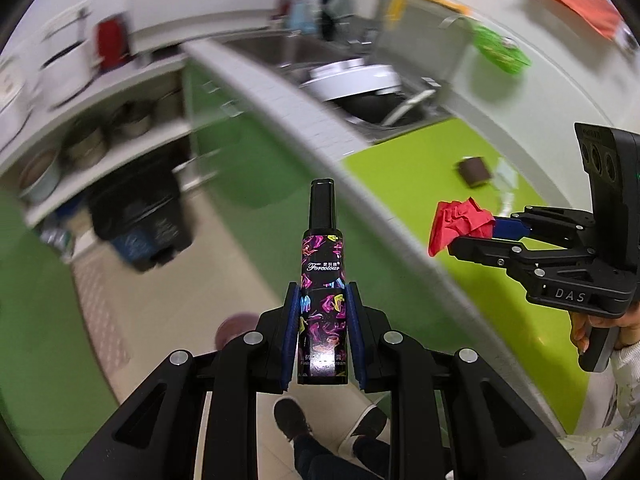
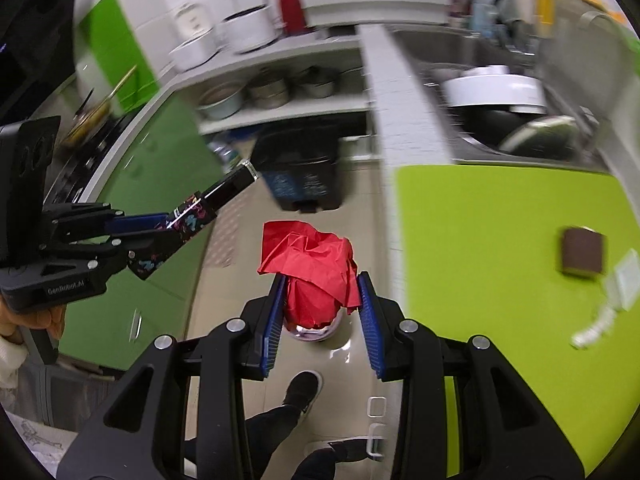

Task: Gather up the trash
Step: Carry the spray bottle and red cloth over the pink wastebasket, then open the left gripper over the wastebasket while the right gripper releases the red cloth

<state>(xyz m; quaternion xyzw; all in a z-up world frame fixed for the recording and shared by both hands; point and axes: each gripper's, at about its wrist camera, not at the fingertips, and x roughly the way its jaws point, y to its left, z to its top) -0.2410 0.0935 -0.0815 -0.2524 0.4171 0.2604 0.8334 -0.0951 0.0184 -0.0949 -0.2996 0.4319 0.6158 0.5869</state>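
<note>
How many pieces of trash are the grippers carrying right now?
2. The patterned black bottle sits clamped in the left gripper; the crumpled red paper is in the right gripper. Both hang above the floor, beside the green counter.

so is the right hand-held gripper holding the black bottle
No, the right hand-held gripper grips crumpled red paper; the bottle sits in the left one.

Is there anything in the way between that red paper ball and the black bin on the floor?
Nothing visible. The crumpled red paper, held in the right gripper, hangs over bare floor, and the black bin stands ahead under the shelf.
</note>
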